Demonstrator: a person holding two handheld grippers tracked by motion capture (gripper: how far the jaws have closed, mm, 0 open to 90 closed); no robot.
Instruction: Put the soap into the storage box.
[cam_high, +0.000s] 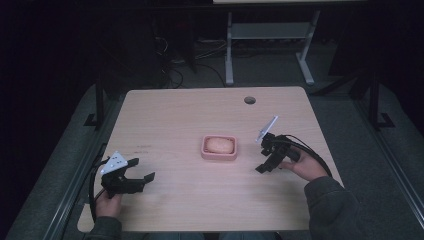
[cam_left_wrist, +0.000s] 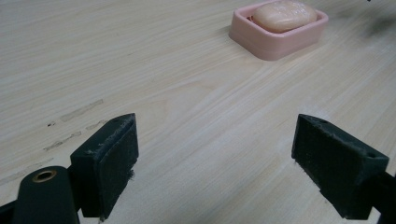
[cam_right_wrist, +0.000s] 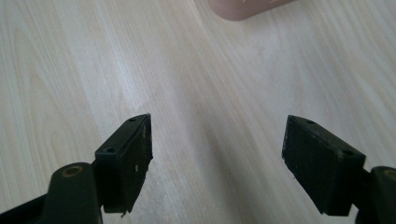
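Your left tongs (cam_high: 141, 169) sit low over the near left part of the tabletop (cam_high: 170, 115), held in your left hand (cam_high: 107, 202) with the grey three-cornered plate (cam_high: 114, 162) on top. Their jaws stand wide apart with nothing between them; in the left gripper view the left tongs (cam_left_wrist: 215, 154) frame bare pale wood and a few faint scuff marks (cam_left_wrist: 74, 123) off to one side.

Your right tongs (cam_high: 263, 161) hang over the near right part of the tabletop, tipped steeply downward, with your right hand (cam_high: 307, 165) gripping them from behind and a dark cable (cam_high: 312, 152) looping over the wrist. Their plate (cam_high: 267, 128) tilts up toward the far edge. In the right gripper view the right tongs (cam_right_wrist: 217, 161) are likewise spread wide and released, holding nothing, with only wood grain below.

The pink tray (cam_high: 219, 156) rests near the middle of the tabletop, between your two tongs and well apart from both. A pale, rounded lump (cam_high: 220, 145) lies inside it; what it is cannot be told. The left gripper view shows the tray (cam_left_wrist: 271, 44) ahead and to the upper right with the lump (cam_left_wrist: 285, 14) filling it, and the right gripper view catches a corner of the tray (cam_right_wrist: 243, 7) at its top edge.

A round cable hole (cam_high: 250, 100) opens near the far edge of the tabletop.
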